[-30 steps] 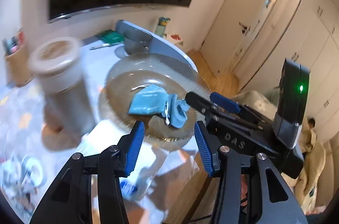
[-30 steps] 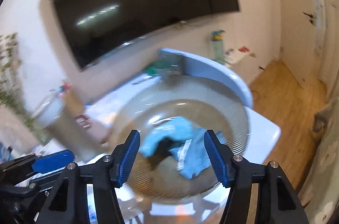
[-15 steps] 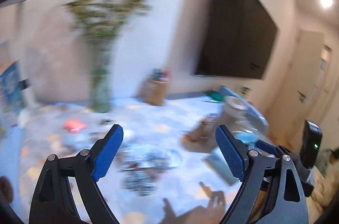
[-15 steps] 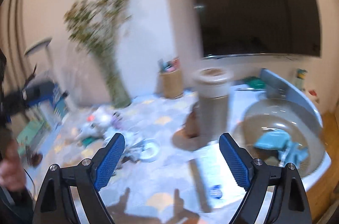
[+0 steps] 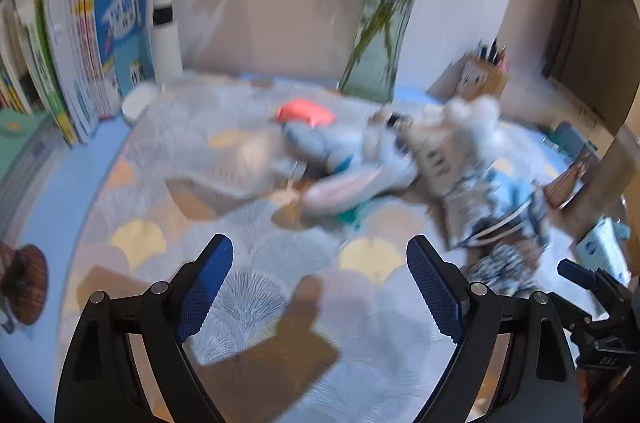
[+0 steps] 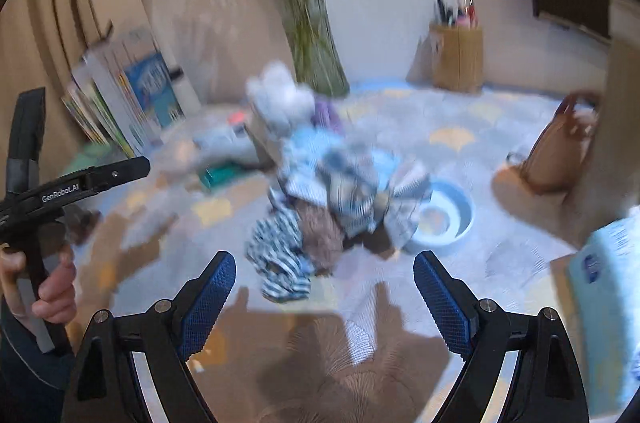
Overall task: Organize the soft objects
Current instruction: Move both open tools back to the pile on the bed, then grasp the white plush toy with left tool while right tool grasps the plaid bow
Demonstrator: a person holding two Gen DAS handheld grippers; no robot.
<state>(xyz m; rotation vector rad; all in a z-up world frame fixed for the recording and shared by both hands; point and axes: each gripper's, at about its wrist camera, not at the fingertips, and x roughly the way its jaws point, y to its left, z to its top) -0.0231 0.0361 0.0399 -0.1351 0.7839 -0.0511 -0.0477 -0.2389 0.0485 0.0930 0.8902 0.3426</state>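
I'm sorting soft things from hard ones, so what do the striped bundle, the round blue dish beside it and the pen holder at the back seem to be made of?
Striped bundle: woven fabric, matte, going by its folds and blue-and-white stripes.
Blue dish: probably plastic or ceramic; smooth rigid rim with a slight sheen, blur leaves it open.
Pen holder: tan and matte, maybe wood, bamboo or card; too blurred to say.

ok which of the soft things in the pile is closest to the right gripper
The dark-blue-and-white striped cloth at the pile's front edge, just ahead of the open right gripper; the fluffy white toy sits farthest back.
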